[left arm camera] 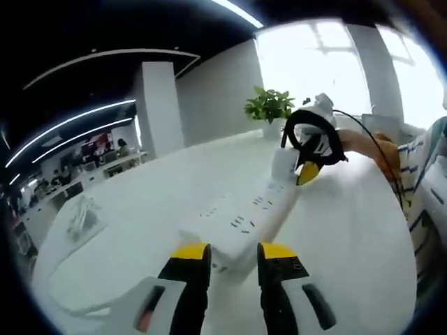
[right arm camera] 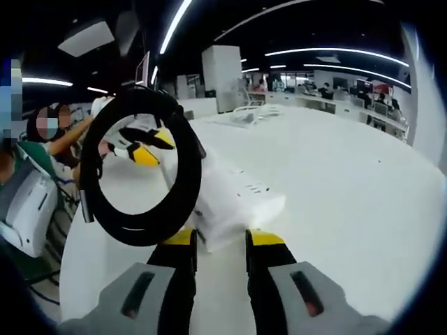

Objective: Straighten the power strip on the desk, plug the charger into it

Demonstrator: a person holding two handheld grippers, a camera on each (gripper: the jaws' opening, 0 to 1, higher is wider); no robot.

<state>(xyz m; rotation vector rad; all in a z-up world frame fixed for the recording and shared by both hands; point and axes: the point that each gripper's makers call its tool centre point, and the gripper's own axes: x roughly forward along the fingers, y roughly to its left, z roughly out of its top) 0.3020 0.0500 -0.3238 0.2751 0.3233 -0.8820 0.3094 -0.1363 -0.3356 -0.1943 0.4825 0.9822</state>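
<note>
— How are the grippers built?
— Black jaws tipped with yellow pads are seen on the left gripper (left arm camera: pixel 234 251) and right gripper (right arm camera: pixel 221 239), set on grey bodies.
— Clothing?
— A striped sleeve (left arm camera: pixel 421 174) is seen at three o'clock.

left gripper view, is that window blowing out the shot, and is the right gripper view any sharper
Left gripper view: the window is blown to pure white, washing the desk pale, and the power strip barely stands out. Right gripper view: dimmer, lit by ceiling strips, the power strip soft, the black cable coil sharper. Both bend straight lines, fisheye.
</note>
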